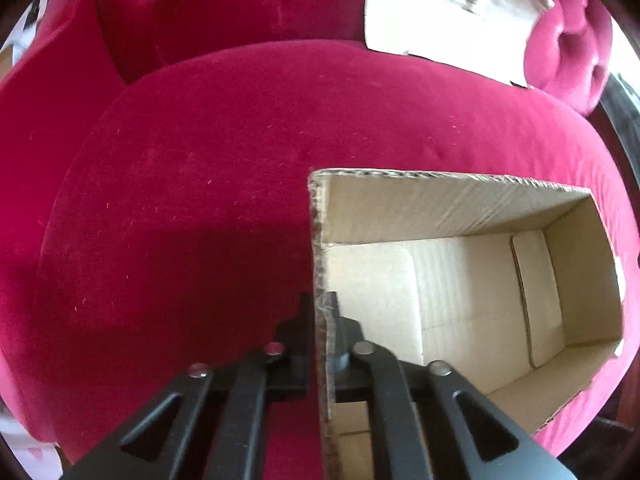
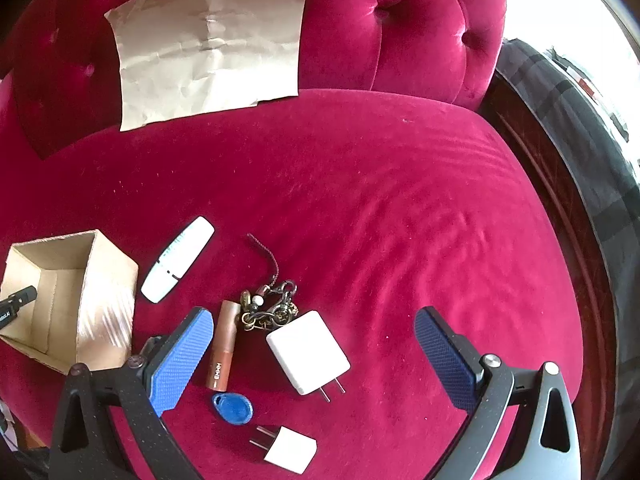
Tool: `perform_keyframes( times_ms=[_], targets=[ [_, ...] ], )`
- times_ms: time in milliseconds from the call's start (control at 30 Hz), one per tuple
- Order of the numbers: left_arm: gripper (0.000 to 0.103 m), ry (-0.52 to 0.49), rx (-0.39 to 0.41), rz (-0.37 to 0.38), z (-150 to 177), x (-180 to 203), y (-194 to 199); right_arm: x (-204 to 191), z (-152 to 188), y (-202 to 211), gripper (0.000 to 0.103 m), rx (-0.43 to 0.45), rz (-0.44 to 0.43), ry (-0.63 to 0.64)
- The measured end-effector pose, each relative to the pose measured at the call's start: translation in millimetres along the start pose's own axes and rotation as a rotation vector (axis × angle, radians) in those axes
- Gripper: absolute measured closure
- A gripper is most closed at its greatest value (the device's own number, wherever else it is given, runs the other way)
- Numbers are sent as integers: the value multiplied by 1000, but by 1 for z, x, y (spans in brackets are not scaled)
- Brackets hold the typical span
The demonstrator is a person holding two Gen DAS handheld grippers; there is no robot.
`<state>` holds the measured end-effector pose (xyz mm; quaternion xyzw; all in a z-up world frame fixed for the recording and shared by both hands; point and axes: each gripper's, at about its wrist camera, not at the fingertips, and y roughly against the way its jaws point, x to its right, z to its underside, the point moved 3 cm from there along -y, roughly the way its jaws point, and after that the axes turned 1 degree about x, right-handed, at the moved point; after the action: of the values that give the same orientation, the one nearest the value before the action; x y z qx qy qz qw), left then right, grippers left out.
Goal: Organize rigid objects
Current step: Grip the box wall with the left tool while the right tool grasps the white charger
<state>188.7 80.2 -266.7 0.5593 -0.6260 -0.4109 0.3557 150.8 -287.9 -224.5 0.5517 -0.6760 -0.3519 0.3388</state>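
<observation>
Box (image 1: 460, 280) on red seat (image 1: 200, 180) — left gripper (image 1: 322, 312) clamped on its near-left wall, interior empty. Right gripper (image 2: 316, 344) jaws wide, hovering over charger (image 2: 308, 352), tube (image 2: 222, 344), chain (image 2: 272, 308), tag (image 2: 233, 408), plug (image 2: 290, 450) — remote (image 2: 178, 260) beside box; open seat to the right.

The cardboard box (image 1: 460, 280) wall hides the left jaws' pads between them.

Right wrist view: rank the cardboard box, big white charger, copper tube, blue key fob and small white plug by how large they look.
1. cardboard box
2. big white charger
3. copper tube, close to the charger
4. small white plug, nearer the camera, so unsure
5. blue key fob
</observation>
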Motion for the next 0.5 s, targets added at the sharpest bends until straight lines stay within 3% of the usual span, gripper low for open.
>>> perform_keyframes(
  times_ms=[200, 500],
  targets=[
    [99, 25, 5, 33, 1, -4, -2, 3, 6, -9, 0, -28, 7, 19],
    [99, 5, 8, 12, -5, 0, -6, 13, 20, -31, 1, -100, -13, 14]
  ],
)
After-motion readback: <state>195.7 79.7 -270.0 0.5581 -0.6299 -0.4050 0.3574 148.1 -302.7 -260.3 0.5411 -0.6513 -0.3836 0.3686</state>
